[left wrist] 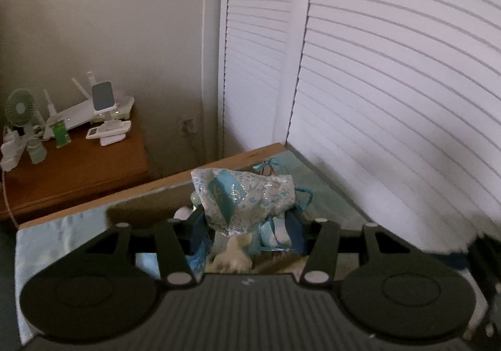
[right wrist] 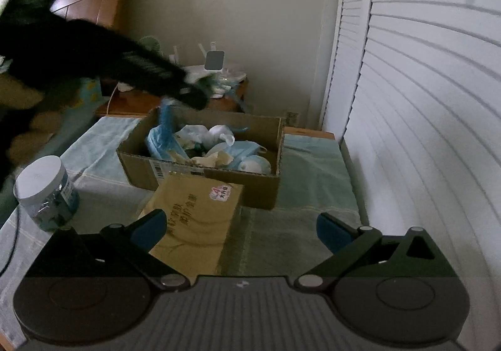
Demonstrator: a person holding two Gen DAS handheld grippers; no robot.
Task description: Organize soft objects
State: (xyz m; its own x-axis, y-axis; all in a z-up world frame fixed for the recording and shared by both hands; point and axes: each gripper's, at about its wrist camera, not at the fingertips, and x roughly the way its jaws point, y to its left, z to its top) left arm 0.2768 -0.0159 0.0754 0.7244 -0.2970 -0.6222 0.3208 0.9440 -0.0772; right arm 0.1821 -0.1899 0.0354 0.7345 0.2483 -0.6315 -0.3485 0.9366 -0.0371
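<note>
Right now the left hand-held gripper [left wrist: 244, 230] is clenched on a soft white and blue pouch [left wrist: 242, 197] with shiny spots, and it holds the pouch up in the air. In the right wrist view, the dark arm with that gripper reaches over the far side of the cardboard box [right wrist: 216, 175], so I think the pouch is either going in or coming out; I cannot tell which. The box sits on a table covered with a pale green cloth [right wrist: 300, 194]. Many soft things [right wrist: 216, 147] are already inside the box, blue ones and white ones all piled up. The right hand-held gripper [right wrist: 241, 230] is released, with its jaws wide apart and nothing between them. It hangs over a yellow packet [right wrist: 194, 219] that lies right in front of the box and touches it. A jar with a white lid [right wrist: 43, 194] stands to the left of the box, a bit apart. So the packet may be left to sort.
</note>
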